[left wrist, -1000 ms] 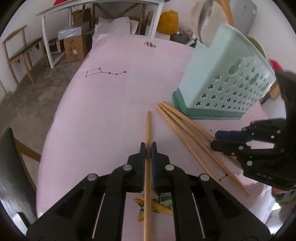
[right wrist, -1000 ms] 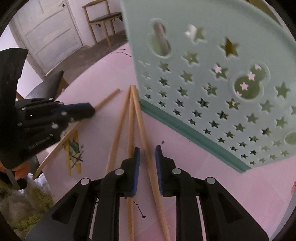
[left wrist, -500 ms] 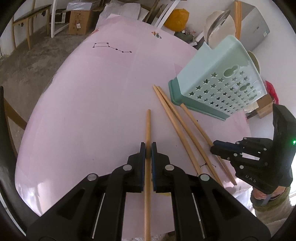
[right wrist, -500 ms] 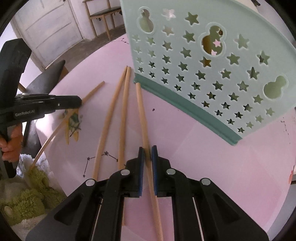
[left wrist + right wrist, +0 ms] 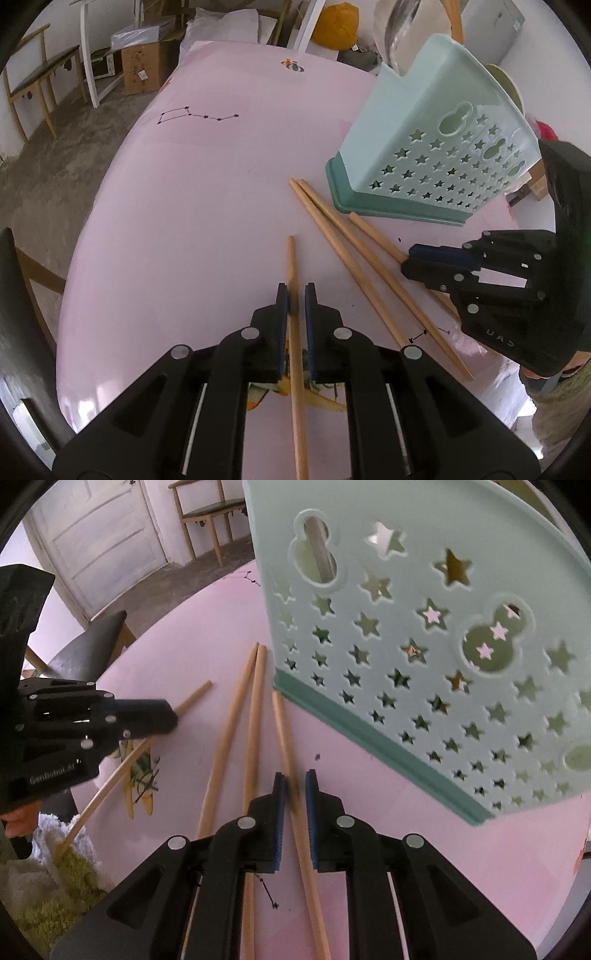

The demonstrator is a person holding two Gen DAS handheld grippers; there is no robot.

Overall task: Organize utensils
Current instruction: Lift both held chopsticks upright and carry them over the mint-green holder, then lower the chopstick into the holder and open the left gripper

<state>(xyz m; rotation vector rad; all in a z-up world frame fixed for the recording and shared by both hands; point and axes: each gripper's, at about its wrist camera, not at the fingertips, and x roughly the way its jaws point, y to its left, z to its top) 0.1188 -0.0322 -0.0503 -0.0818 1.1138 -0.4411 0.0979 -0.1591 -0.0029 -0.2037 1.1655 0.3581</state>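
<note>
Pink table (image 5: 184, 221) — left gripper (image 5: 295, 299), marked "GenRobot.AI", and right gripper (image 5: 295, 782): jaws just parting, chopstick (image 5: 291, 258) between each.

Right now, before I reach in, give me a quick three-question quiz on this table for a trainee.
1. How many wooden chopsticks lie on the pink table?
2. True or false: the mint utensil holder lies flat on its side.
3. What already sticks out of the top of the holder? A: a metal spoon. B: a whisk. C: nothing.

Key: 1: four. 2: false, it stands upright on its darker base. 3: A.
</note>
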